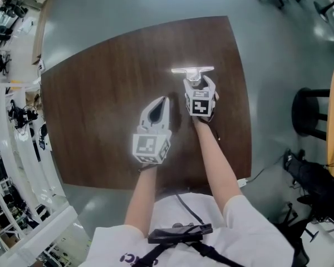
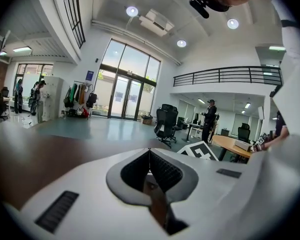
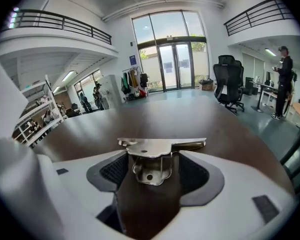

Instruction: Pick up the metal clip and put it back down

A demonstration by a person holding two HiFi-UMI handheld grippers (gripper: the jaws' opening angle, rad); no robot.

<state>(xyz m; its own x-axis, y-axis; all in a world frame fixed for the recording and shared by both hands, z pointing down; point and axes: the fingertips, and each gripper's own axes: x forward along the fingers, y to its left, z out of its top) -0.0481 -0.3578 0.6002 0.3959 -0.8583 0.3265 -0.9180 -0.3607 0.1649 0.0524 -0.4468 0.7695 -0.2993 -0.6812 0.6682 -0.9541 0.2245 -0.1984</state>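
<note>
Astride metal clip (image 3: 160,145), right tongs (image 3: 154,160) apart

Metal clip (image 1: 192,70) a glare-white blur overhead

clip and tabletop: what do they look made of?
The metal clip looks like bare stamped sheet steel: bright silvery glints, folded tabs, a punched hole. It may be plated. The table has a dark brown top with faint grain and soft, semi-gloss reflections. It is likely laminate or veneer, can't tell which.

Brown table (image 1: 100,127), metal clip (image 1: 192,70) on it
</note>
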